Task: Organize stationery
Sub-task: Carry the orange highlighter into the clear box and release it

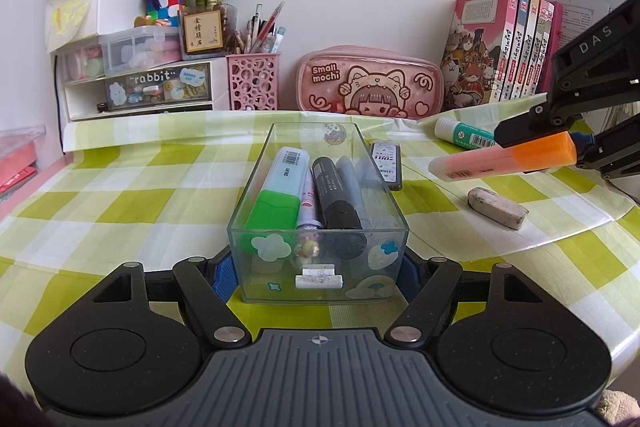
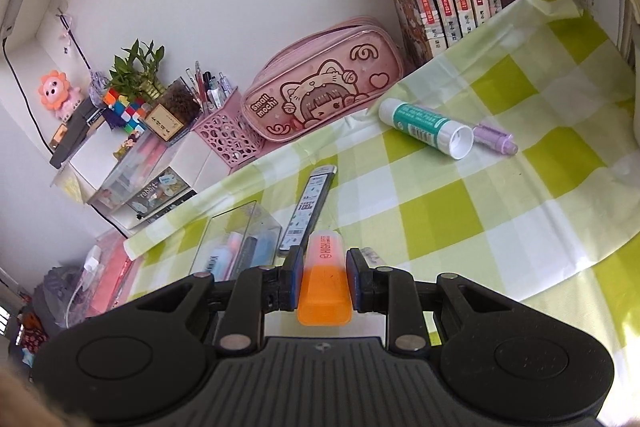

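Note:
A clear plastic box point(image 1: 256, 163) stands on the green checked tablecloth. It holds a green highlighter point(image 1: 276, 195), a black marker point(image 1: 336, 199) and other pens. My left gripper point(image 1: 318, 277) is shut on the box's near end. My right gripper point(image 2: 322, 277) is shut on an orange highlighter point(image 2: 325, 283), held above the table to the right of the box; it also shows in the left wrist view point(image 1: 504, 159). The box appears in the right wrist view point(image 2: 240, 227) at the lower left.
Loose on the cloth lie a glue stick point(image 2: 424, 127), a purple item point(image 2: 496, 139), a flat lead case point(image 2: 310, 207) and a dirty eraser point(image 1: 498, 207). A pink pencil case point(image 1: 370, 81), pink pen cup point(image 1: 252, 81), drawers and books point(image 1: 504, 43) line the back wall.

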A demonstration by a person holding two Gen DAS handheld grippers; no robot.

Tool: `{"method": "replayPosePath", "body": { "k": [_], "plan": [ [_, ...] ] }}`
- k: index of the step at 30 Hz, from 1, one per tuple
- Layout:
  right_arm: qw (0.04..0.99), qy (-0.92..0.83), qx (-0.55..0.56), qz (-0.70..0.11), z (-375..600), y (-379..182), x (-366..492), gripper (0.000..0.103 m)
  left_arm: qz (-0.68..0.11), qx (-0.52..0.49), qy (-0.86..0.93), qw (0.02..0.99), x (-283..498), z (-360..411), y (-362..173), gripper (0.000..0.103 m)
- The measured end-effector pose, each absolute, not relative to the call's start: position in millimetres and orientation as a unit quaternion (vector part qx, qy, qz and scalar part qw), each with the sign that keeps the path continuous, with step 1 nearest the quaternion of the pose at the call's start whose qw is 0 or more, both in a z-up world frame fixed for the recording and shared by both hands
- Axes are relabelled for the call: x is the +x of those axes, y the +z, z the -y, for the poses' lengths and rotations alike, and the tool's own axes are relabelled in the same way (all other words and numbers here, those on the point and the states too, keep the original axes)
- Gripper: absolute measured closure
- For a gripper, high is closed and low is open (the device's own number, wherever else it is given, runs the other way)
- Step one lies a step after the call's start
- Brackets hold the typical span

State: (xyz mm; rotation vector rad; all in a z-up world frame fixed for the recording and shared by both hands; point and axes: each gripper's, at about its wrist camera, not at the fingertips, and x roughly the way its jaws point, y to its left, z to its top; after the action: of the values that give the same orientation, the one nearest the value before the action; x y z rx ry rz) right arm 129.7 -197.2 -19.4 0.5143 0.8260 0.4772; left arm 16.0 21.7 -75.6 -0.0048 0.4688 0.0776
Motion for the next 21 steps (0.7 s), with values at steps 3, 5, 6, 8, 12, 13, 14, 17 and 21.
{"method": "replayPosePath", "body": {
  "k": [3,5,6,8,12,13,14,17,21],
  "plan": [
    [0.850,0.233,0.263,-0.394,193,-15,132,0.046,-0.232,-0.003,0.039,0.972,16,-22,-76,0.030],
    [0.848,0.239,0.266,-0.392,189,-11,134,0.046,-0.232,-0.003,0.039,0.972,16,-22,-76,0.030],
    [0.848,0.241,0.265,-0.390,186,-8,135,0.046,-0.232,-0.003,0.039,0.972,16,-22,-76,0.030],
    [0.847,0.247,0.265,-0.389,179,-4,136,0.046,-0.232,-0.003,0.039,0.972,16,-22,-76,0.030],
    [0.841,0.267,0.264,-0.390,159,4,138,0.046,-0.232,-0.003,0.039,0.972,16,-22,-76,0.030],
    [0.841,0.269,0.261,-0.390,153,6,138,0.046,-0.232,-0.003,0.039,0.972,16,-22,-76,0.030],
    [0.842,0.270,0.257,-0.390,148,8,139,0.046,-0.232,-0.003,0.039,0.972,16,-21,-76,0.030],
    [0.847,0.265,0.247,-0.390,133,10,143,0.046,-0.232,-0.003,0.039,0.972,16,-21,-76,0.030],
    [0.857,0.250,0.223,-0.390,114,10,150,0.046,-0.232,-0.003,0.039,0.972,16,-21,-76,0.030]
  ]
}}
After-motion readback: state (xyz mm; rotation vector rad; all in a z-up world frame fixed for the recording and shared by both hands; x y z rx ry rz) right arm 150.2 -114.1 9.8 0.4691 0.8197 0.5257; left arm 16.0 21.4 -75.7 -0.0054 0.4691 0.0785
